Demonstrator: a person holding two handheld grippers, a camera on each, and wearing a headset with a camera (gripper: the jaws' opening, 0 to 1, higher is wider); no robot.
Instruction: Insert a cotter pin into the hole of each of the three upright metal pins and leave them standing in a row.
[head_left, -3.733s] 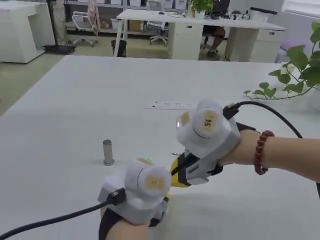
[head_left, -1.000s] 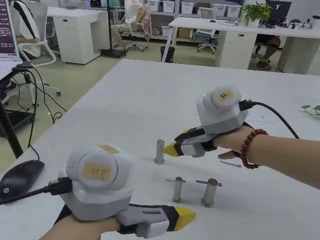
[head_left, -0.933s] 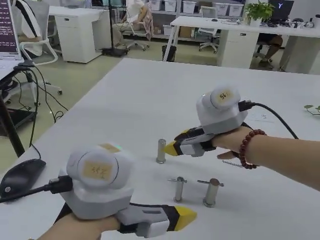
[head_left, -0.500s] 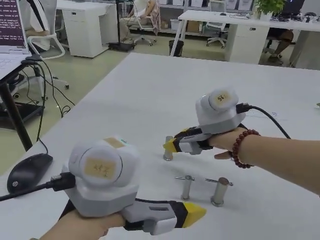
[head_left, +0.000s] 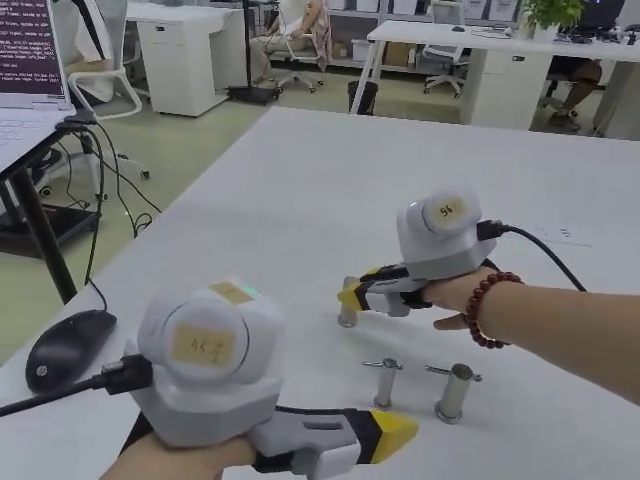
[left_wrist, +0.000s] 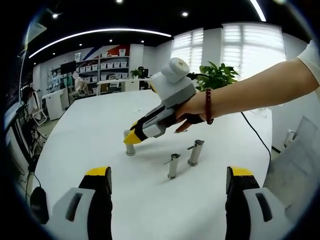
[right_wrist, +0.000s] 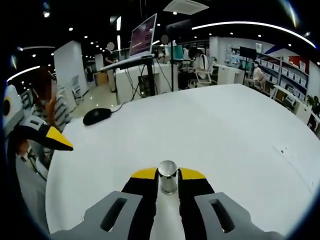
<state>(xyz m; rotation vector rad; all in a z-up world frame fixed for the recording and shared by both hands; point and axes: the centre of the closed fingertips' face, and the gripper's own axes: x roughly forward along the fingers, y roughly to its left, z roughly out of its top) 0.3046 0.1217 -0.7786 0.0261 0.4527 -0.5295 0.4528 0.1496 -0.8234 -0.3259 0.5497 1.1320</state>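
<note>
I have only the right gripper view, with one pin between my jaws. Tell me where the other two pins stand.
Observer: In the head view a second pin and a third pin stand upright side by side on the table. They are nearer the person than the bare pin at the right gripper.
Operator: Report whether those two are done.
Observer: A cotter pin crosses the top of the second pin, and another cotter pin crosses the top of the third.
Operator: Say what the left gripper is doing.
Observer: The left gripper is open, its jaws wide apart in its own view, with nothing between them.
</note>
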